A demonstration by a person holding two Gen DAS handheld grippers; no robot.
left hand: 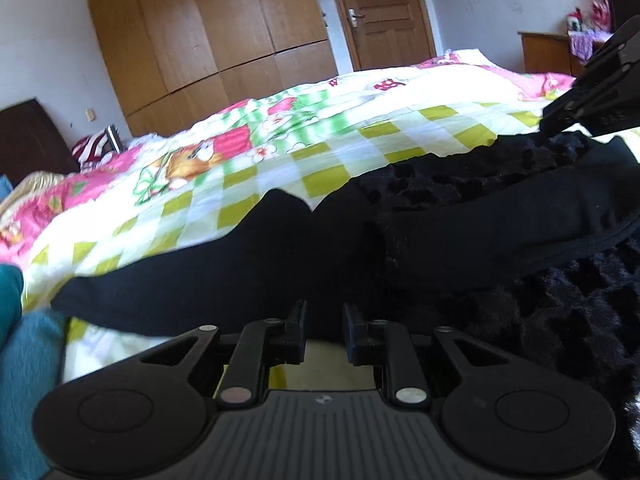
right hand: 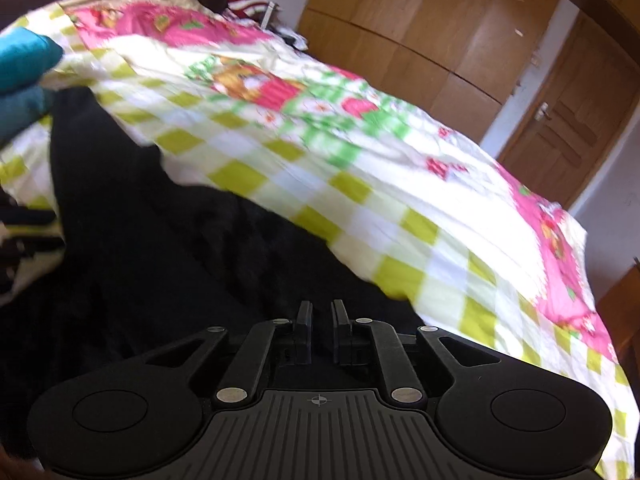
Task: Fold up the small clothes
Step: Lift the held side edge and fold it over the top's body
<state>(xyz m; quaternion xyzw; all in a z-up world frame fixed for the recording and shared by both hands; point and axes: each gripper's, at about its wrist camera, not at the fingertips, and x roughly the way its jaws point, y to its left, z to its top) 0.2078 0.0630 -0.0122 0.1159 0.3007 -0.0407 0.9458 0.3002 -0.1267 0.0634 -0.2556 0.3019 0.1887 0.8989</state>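
Observation:
A black garment (left hand: 440, 232) with a fleecy lining lies spread on the bed, one smooth layer folded over the fuzzy one. In the left wrist view my left gripper (left hand: 324, 320) sits at its near edge, fingers close together with the black cloth pinched between them. My right gripper (left hand: 550, 120) comes in at the upper right, its tips closed on the garment's far edge. In the right wrist view, which is blurred, the right gripper (right hand: 322, 312) has its fingers nearly together with the black garment (right hand: 160, 240) under and between them.
The bed carries a quilt (left hand: 360, 120) in green-and-white checks with pink patches. Teal fabric (left hand: 16, 340) lies at the left edge. A wooden wardrobe (left hand: 208, 32), a door (left hand: 384, 12) and a low cabinet (left hand: 544, 52) stand behind the bed.

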